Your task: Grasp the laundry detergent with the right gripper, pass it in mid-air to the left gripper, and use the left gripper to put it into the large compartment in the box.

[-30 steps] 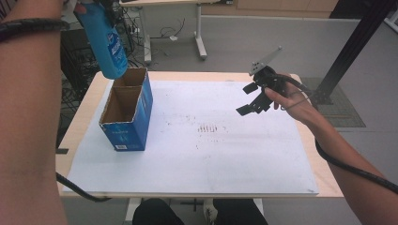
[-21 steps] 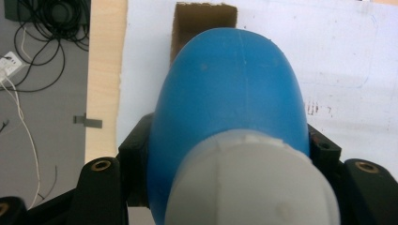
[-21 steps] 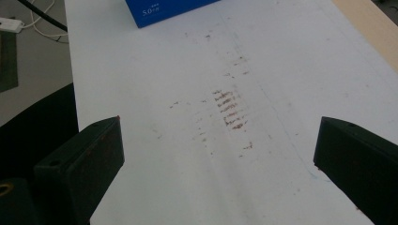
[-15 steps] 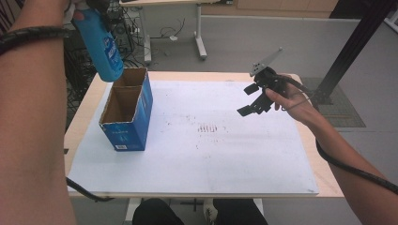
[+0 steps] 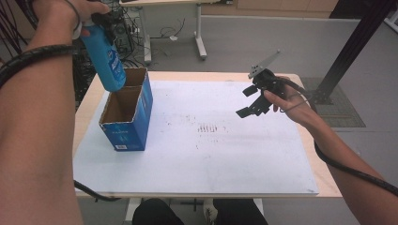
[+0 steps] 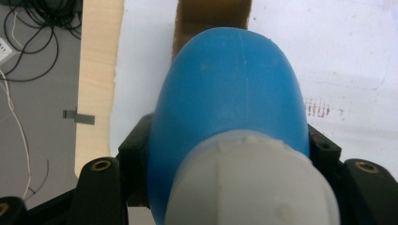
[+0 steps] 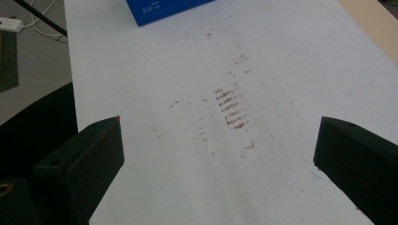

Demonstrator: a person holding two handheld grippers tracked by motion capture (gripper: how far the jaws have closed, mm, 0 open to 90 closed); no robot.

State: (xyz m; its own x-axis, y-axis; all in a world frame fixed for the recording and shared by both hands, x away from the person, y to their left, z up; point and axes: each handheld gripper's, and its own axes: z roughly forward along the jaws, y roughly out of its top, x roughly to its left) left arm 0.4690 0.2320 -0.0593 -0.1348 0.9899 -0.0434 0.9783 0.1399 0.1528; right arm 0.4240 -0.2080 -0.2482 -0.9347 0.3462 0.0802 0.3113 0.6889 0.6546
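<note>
Left gripper clamped on a blue bottle, jaws pressed against both sides of its body just below the grey cap. Bottle held up in the air, tilted, cap end up by the left hand, rounded bottom end hanging directly above the far compartment of an open blue cardboard box. Whether the bottle's bottom touches the box rim: cannot tell from the high view. Box standing on the left part of the counter, on a white sheet that covers most of the wooden top, open side up, brown inside, split into two compartments, both showing nothing inside. In the left gripper view, blue bottle pointing away toward the brown box opening, with the white sheet and a strip of wood edge beside it.

Right gripper held by the right hand above the far right part of the counter, well apart from the box, jaws wide apart with nothing between them. In the right gripper view, jaws spread at either side of the frame over the white sheet, reddish smudges on the sheet between them, a corner of the blue box at the far edge. Black cables trailing from both grippers along the forearms.
</note>
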